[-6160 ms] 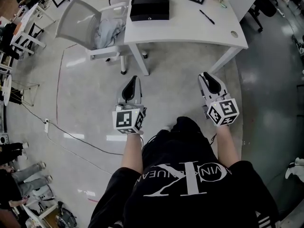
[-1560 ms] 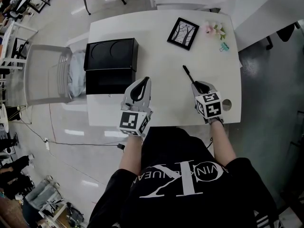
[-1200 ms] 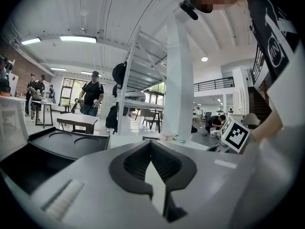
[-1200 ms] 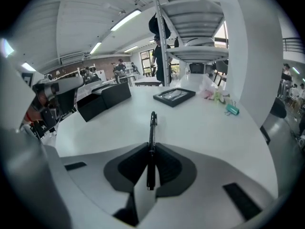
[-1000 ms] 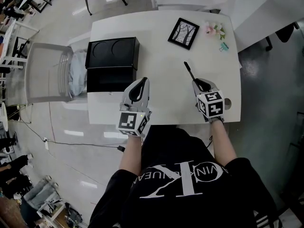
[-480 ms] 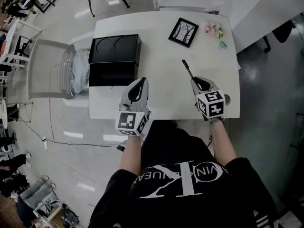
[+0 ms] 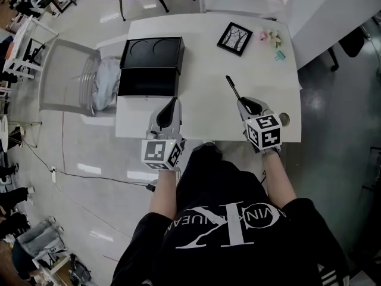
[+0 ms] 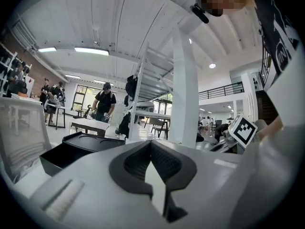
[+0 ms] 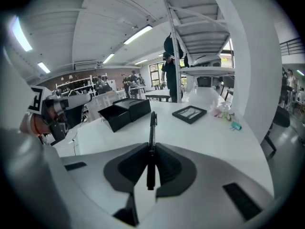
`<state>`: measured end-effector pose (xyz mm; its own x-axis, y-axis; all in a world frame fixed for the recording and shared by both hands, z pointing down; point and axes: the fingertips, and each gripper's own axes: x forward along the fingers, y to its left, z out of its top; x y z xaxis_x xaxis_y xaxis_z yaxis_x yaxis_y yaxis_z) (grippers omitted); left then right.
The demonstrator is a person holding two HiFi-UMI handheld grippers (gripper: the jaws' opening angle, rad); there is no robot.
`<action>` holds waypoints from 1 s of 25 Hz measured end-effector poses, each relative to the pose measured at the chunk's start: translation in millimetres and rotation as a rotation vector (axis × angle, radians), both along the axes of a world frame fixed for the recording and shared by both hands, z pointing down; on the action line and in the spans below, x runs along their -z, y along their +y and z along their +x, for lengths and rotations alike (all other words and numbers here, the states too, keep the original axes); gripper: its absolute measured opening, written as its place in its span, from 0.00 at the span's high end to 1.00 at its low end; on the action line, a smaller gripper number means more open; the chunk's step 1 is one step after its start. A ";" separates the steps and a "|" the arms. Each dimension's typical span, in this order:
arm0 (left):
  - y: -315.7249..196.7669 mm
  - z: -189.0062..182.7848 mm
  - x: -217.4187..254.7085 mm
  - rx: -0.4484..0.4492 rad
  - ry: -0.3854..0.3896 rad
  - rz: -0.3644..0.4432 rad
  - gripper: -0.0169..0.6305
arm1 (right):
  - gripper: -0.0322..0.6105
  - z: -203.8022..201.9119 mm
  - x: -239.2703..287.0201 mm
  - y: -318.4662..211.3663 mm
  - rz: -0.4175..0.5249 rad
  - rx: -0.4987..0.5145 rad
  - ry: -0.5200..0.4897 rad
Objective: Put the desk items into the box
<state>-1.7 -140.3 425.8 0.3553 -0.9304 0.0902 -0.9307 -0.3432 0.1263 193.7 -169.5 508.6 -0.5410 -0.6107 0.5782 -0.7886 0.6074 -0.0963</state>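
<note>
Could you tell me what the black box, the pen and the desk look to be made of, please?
Black box: probably rigid card or plastic, matte; thin straight walls, little glare.
Pen: likely plastic; slim black barrel with a slight gloss.
Desk: smooth white laminate or painted board; even surface with a faint sheen.

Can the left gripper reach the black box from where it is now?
Probably yes. The left gripper hangs at the near edge of the desk, just in front of the open black box, and only bare desktop lies between them. Its jaws are together with nothing in them.
</note>
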 end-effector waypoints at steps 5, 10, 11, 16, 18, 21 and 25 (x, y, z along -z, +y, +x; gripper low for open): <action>23.4 -14.2 5.0 0.036 -0.001 0.015 0.96 | 0.87 -17.5 8.7 15.7 0.021 0.038 -0.007; 47.4 -31.8 14.4 0.078 -0.007 0.032 0.96 | 0.87 -45.9 16.9 31.1 0.037 0.101 -0.020; 52.0 -36.9 15.7 0.090 -0.007 0.034 0.96 | 0.87 -52.7 18.5 34.0 0.040 0.117 -0.022; 66.5 -64.9 13.7 0.150 -0.007 0.029 0.96 | 0.87 -87.2 22.7 39.2 0.052 0.190 -0.026; 67.8 -75.3 12.9 0.161 -0.010 0.024 0.96 | 0.87 -101.5 22.8 38.6 0.048 0.212 -0.028; 65.7 -94.5 14.1 0.175 -0.020 0.022 0.96 | 0.87 -127.7 24.5 32.4 0.045 0.245 -0.035; 59.4 -124.7 10.3 0.197 -0.026 0.009 0.96 | 0.87 -165.5 25.0 24.7 0.038 0.293 -0.041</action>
